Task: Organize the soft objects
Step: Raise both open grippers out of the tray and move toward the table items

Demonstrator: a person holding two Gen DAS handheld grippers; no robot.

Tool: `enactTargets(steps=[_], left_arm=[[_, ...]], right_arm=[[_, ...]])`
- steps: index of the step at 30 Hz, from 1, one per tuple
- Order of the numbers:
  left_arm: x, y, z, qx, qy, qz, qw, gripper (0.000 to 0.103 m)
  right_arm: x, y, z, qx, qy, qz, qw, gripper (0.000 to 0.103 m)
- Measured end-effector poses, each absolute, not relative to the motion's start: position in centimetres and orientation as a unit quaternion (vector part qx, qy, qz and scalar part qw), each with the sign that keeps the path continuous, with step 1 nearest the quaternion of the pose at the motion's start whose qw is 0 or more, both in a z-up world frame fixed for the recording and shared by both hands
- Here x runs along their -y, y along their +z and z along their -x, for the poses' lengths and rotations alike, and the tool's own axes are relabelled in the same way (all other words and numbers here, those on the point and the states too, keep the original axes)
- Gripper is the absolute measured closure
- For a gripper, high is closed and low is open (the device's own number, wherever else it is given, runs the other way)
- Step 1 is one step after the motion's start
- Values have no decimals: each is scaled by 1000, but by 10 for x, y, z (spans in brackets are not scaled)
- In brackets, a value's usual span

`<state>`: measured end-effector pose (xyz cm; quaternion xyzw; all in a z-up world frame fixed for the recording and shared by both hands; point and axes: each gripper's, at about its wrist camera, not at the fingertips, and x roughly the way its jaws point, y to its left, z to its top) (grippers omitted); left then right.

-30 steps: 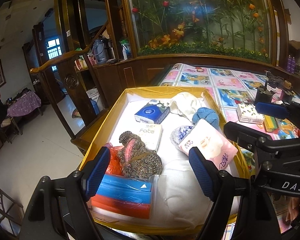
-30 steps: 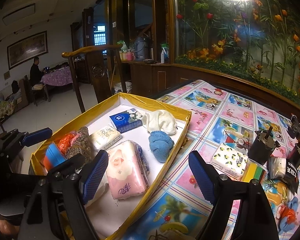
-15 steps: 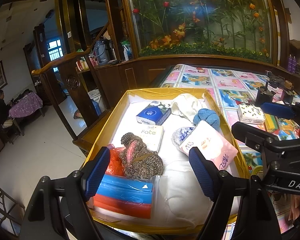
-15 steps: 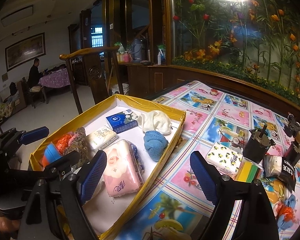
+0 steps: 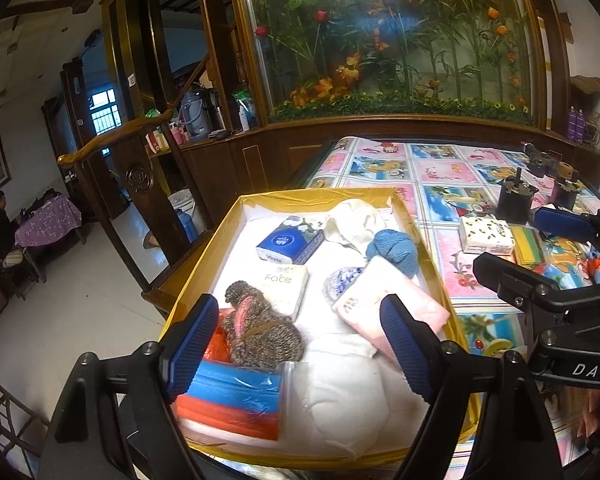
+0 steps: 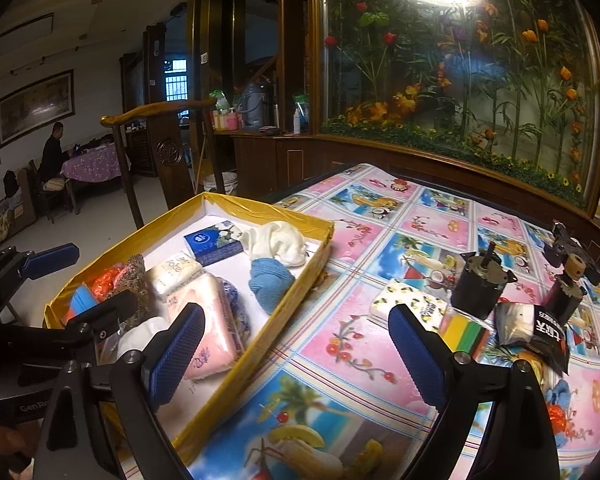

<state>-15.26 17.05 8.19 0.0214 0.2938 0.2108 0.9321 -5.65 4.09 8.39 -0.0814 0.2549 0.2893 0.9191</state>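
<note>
Over the yellow-rimmed box (image 5: pixel 428 252), left wrist view: my left tongs (image 5: pixel 300 344) hang with jaws spreading, nothing between the pads. Below them lie a white cloth bundle (image 5: pixel 340 384), a brown knitted piece (image 5: pixel 260 332) and a blue-and-red bagged item (image 5: pixel 236 396). Further in sit the pink tissue pack (image 5: pixel 396 304), a white "Face" pack (image 5: pixel 284 284), a blue tissue pack (image 5: pixel 292 240), a blue yarn ball (image 5: pixel 396 248) and a cream cloth (image 5: pixel 356 220). Most soft things are already boxed. The right tongs' frame crosses the right edge of this view, so I judge the two rigs close; keep the left one parked over the box.

Across the patterned bench (image 6: pixel 380 240), right wrist view: my right tongs (image 6: pixel 296 356) are widening, empty, poised over bare cloth between the box wall and the loose items. Still out on the bench: a lemon-print tissue pack (image 6: pixel 408 300), with a striped sponge stack (image 6: pixel 464 330) just beside it. Dark motor parts (image 6: pixel 480 284) stand right behind them, and a black-and-white packet (image 6: pixel 532 328) lies to the right.

Judgement: next step is fetching the lemon-print pack.
- Approach low from the near side, jaws full wide, straddling the short sides.
- Squeeze gently; it will cave if pinched hard.
- Stop short of the motor parts; a nudge could topple them.
- Lift clear of the box wall before crossing, and drop it in the bare patch near the yarn.
</note>
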Motion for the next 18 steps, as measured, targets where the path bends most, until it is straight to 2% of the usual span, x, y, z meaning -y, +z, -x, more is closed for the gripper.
enactTargets(steps=[12, 18], left_arm=[[-142, 89, 136, -294, 189, -35, 936, 16], [-114, 87, 123, -301, 145, -38, 942, 15]], right_arm=[[2, 86, 51, -256, 261, 78, 927, 6], [77, 86, 31, -271, 213, 28, 938, 7]])
